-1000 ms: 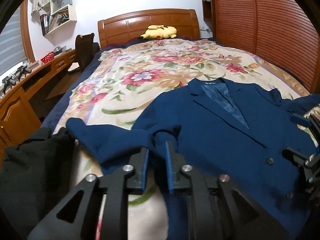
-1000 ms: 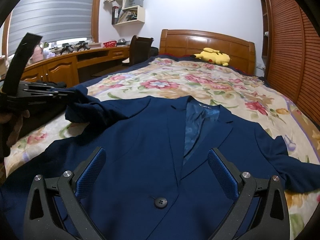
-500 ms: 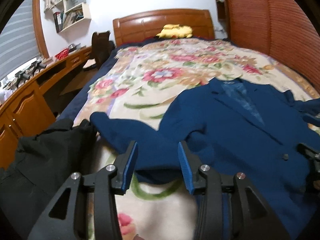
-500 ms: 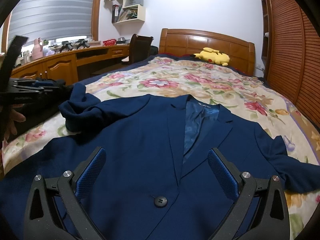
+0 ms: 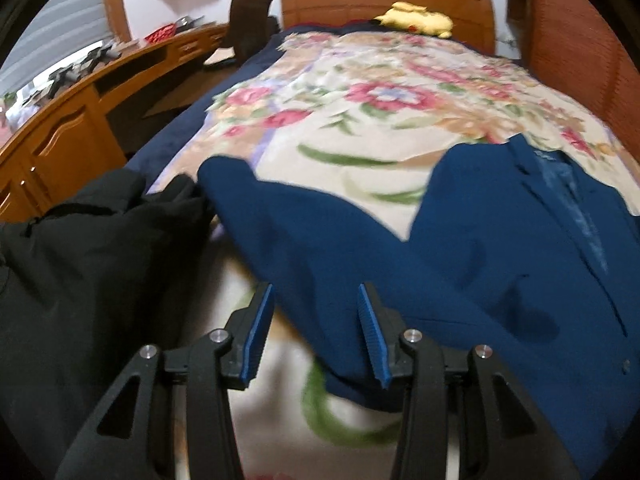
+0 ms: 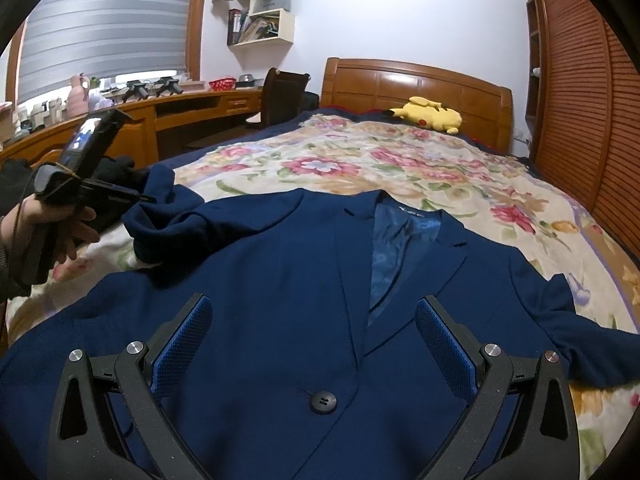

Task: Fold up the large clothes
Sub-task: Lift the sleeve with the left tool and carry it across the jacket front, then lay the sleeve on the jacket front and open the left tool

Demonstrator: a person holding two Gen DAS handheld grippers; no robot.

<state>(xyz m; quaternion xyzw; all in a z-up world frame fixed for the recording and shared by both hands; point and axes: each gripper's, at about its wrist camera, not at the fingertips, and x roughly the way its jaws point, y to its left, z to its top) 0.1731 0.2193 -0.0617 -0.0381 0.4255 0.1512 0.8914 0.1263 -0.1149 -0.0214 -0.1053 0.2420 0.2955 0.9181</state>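
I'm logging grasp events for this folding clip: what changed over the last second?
The left gripper let go of the blue blazer's sleeve: its fingers, shut on the fabric a second ago, are now apart, and it has drawn back leftward. The sleeve, bunched before, now lies spread out toward the black garment. The right gripper stayed open over the blazer front.
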